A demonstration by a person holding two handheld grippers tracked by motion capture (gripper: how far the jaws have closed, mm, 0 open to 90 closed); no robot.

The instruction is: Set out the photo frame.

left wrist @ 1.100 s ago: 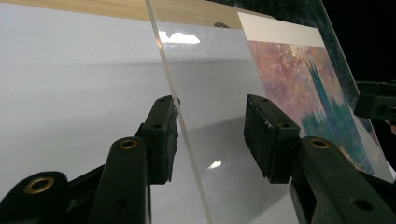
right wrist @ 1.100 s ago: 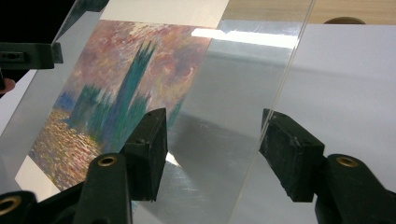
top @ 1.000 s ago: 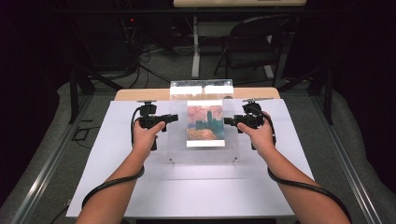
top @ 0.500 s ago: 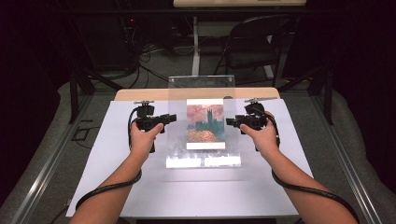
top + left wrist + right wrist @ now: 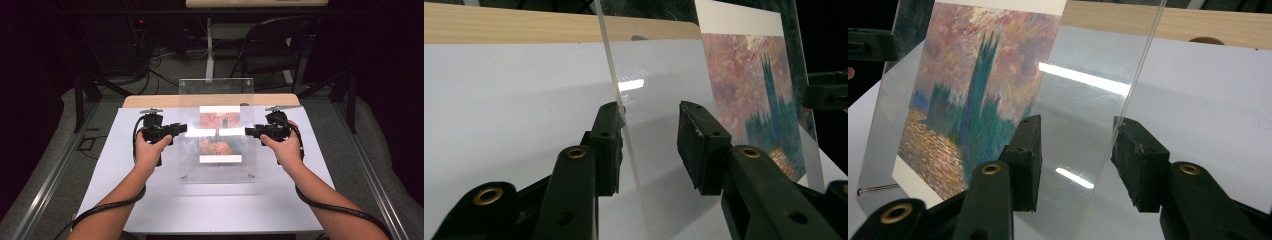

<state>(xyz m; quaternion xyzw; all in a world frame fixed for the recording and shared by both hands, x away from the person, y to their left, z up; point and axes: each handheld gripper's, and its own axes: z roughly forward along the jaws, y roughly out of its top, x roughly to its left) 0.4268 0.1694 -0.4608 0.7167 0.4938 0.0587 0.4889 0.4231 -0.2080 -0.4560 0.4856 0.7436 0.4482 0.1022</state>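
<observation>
In the high view a clear acrylic frame [image 5: 217,131] with a painted print [image 5: 220,135] inside it is over the middle of the white surface [image 5: 210,205], tilted, its lower edge toward the person's side and its top edge toward the wooden far edge [image 5: 150,101] of the surface. The left tool [image 5: 181,129] comes to the frame's left edge and the right tool [image 5: 251,131] to its right edge, each in a hand whose forearm enters from the near edge; a folding chair [image 5: 272,47] stands on the floor beyond the far edge. In the left gripper view the frame's clear edge [image 5: 621,107] runs up between the two black jaws, lying against the left one, while the right one stands apart from the sheet; the jaws have just been closing with the frame between them and are not yet clamped on it. The print [image 5: 756,95] shows to the right, with the other tool [image 5: 826,90] at the frame's far side. In the right gripper view the frame's edge [image 5: 1130,100] again passes between the jaws, close to the right one, the left one behind the clear sheet with a gap; these jaws too have just been closing around the frame without pinching it. The print [image 5: 973,95] shows pink sky and a dark tower over water.
</observation>
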